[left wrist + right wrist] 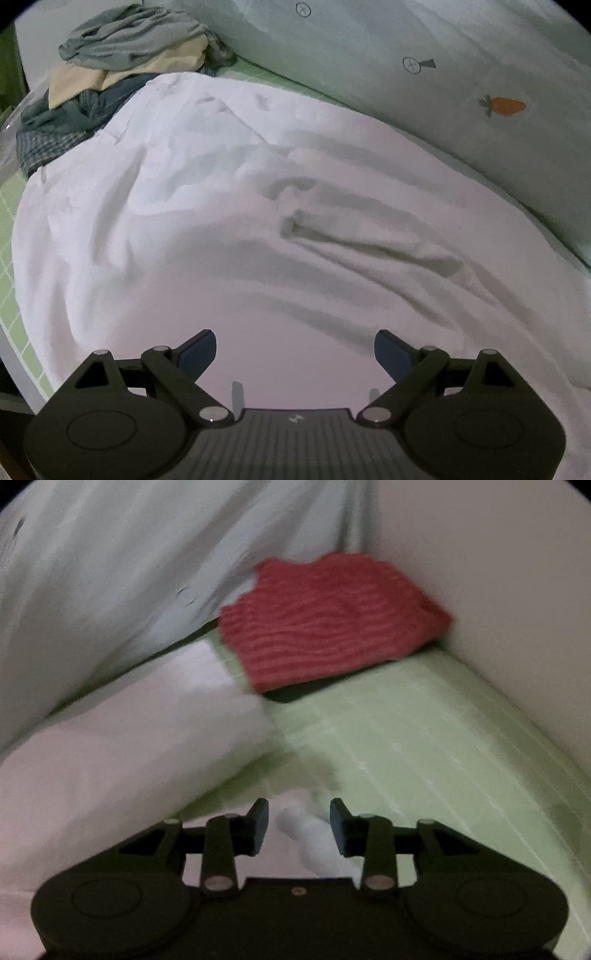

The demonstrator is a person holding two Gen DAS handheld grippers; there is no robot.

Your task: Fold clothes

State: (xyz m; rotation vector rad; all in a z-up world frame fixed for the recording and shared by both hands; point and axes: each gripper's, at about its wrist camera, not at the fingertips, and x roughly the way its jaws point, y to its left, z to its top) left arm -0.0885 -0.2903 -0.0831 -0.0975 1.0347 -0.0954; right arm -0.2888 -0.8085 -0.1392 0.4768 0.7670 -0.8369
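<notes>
left wrist view: white garment (258, 221) spread rumpled on green sheet (11, 236), left gripper (295, 356) fingers apart over its near part | right gripper (299, 827) fingers apart around a white fabric tip (306, 830), not clamped | we close only on one edge layer | folded red knit (325, 620) at far corner

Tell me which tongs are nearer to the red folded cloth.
Right. The right tongs face the red folded cloth across green sheet; the left tongs do not see it.
</notes>
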